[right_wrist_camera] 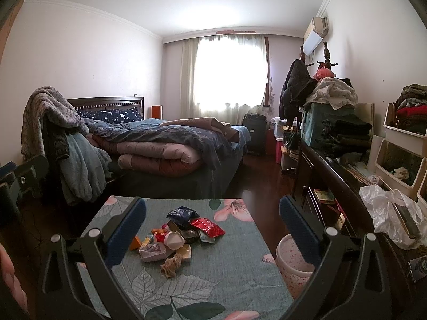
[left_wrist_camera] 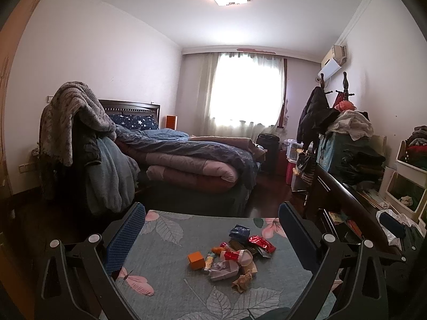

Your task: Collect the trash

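A pile of trash (left_wrist_camera: 236, 256) lies on a table with a teal floral cloth (left_wrist_camera: 165, 274): a red foil wrapper (left_wrist_camera: 261, 242), a dark blue wrapper (left_wrist_camera: 239, 232), a small orange box (left_wrist_camera: 196, 260), a crumpled brown paper (left_wrist_camera: 242, 280). The pile also shows in the right wrist view (right_wrist_camera: 177, 240). My left gripper (left_wrist_camera: 210, 237) is open and empty, above the table before the pile. My right gripper (right_wrist_camera: 212, 229) is open and empty, over the table's right part. A pink-speckled white bin (right_wrist_camera: 292, 261) stands on the floor right of the table.
A bed (right_wrist_camera: 165, 144) with piled quilts stands beyond the table. A dark desk (right_wrist_camera: 328, 186) with a white plastic bag (right_wrist_camera: 389, 218) and stacked clothes runs along the right wall. Dark wooden floor (right_wrist_camera: 259, 176) lies between the bed and the desk.
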Tool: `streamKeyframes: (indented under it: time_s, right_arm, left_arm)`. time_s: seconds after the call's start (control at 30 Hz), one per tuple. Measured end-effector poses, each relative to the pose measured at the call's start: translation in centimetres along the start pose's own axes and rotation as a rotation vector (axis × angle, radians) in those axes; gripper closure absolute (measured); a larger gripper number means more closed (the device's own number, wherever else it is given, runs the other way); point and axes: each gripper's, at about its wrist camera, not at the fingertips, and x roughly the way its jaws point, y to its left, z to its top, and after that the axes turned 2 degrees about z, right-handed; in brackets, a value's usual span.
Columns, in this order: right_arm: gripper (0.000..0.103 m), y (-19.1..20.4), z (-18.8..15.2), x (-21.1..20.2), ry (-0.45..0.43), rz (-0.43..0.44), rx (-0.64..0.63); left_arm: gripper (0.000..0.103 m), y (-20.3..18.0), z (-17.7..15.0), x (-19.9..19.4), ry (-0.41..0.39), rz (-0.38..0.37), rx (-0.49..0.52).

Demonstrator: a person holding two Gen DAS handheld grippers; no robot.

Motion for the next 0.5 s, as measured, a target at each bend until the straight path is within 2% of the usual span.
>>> streamKeyframes:
  time_s: [0.27,0.5]
  right_arm:
    - [0.003,0.0,-0.2,-0.2,-0.001,-0.01,0.0]
    - [0.003,-1.7,0.1,-0.1,-0.002,-0.045,0.028]
  left_arm:
    - [0.004,0.2,0.2,0.2,0.002,0.004,0.0]
    - [0.004,1.2,0.0,0.5,0.003,0.024,-0.015]
